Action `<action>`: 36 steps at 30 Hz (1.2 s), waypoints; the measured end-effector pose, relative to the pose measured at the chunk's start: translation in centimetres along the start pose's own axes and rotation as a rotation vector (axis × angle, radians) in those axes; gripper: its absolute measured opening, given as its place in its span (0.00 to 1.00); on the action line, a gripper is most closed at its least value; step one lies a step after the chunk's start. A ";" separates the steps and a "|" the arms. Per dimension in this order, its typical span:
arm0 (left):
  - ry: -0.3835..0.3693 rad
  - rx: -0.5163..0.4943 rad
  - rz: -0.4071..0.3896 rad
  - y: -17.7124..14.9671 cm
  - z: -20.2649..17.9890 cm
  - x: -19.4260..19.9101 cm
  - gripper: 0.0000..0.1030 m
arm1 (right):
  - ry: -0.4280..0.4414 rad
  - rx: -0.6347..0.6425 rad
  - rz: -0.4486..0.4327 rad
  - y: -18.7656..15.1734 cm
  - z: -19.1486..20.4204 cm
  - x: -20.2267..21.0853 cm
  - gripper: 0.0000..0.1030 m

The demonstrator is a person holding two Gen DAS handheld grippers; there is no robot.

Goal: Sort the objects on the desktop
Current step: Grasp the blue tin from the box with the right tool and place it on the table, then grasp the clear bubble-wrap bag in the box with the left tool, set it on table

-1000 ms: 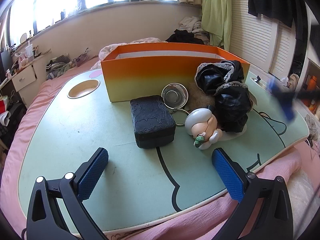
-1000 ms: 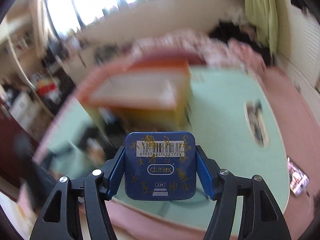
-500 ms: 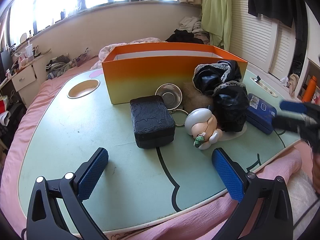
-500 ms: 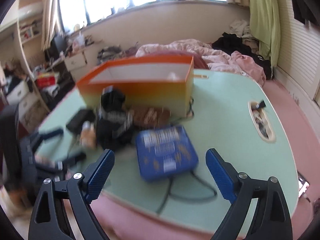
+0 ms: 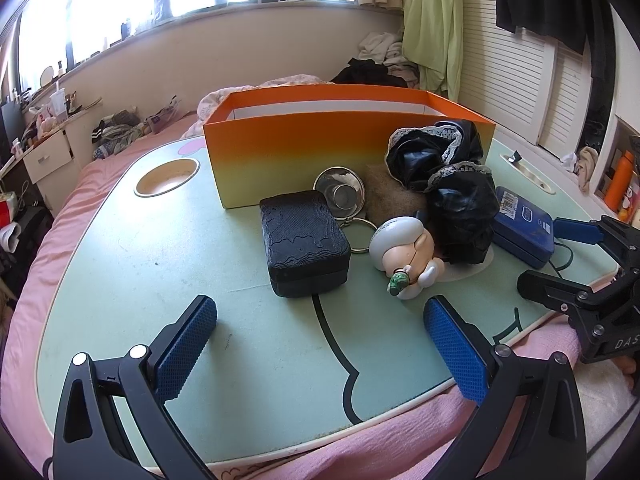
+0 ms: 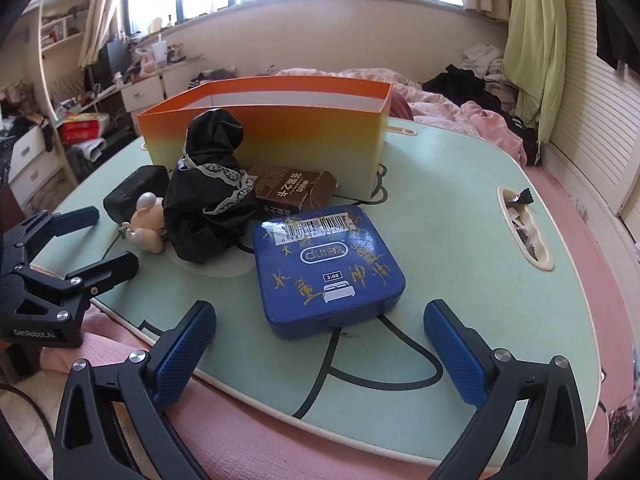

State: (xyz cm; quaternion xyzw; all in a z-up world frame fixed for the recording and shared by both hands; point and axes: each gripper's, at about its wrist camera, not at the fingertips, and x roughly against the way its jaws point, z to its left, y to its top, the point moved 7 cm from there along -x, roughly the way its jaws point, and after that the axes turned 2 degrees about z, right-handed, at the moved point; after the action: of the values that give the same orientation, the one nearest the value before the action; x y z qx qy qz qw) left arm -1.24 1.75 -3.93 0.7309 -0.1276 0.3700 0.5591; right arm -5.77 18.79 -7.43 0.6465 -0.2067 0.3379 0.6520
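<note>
Here the orange box (image 6: pixel 280 136) stands open-topped (contents hidden) behind the blue tin (image 6: pixel 330 270).

Blue tin (image 6: pixel 330 268): "durex", "3:00"; left gripper (image 6: pixel 104 240): "GenRobot.AI".

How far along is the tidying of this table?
Early, by the look of it. The blue tin lies flat on the green table, free of the right gripper, whose jaws are opening. Nothing is in hand: the left gripper is open too. The black case, doll, black cloth and brown carton all sit outside the orange box.
</note>
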 end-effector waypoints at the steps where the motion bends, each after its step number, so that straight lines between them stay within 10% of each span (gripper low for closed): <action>1: 0.000 0.001 -0.001 0.0 0.0 0.0 1.00 | 0.000 0.000 0.000 0.1 0.0 0.0 1.00; 8: -0.009 0.000 -0.007 0.5 0.1 1.9 0.98 | 0.004 -0.006 -0.008 0.4 -0.1 0.3 1.00; 13: -0.117 0.014 -0.151 7.3 -1.1 7.8 0.83 | 0.004 -0.006 -0.007 0.5 -0.1 0.3 1.00; 15: -0.215 0.003 -0.078 10.7 -3.0 6.9 0.62 | 0.005 -0.007 -0.008 0.4 -0.2 0.4 1.00; 19: -0.357 0.076 0.226 16.1 -7.0 -1.3 0.59 | 0.006 -0.006 -0.008 0.5 -0.2 0.3 1.00; 26: -0.233 0.153 0.518 17.2 -10.6 -13.3 0.47 | 0.011 -0.006 -0.011 0.5 -0.3 0.3 1.00; 30: -0.188 0.175 0.580 15.8 -10.4 -16.2 0.24 | 0.013 -0.006 -0.013 0.5 -0.3 0.4 1.00; 36: -0.325 0.162 0.425 17.5 -9.7 -11.2 0.21 | 0.014 -0.007 -0.013 0.6 -0.1 0.4 1.00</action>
State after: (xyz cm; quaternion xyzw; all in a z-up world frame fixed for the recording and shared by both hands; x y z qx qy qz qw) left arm -23.40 2.04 2.04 0.7799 -0.3359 0.3659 0.3810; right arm -5.93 18.92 -6.73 0.6433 -0.1991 0.3373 0.6578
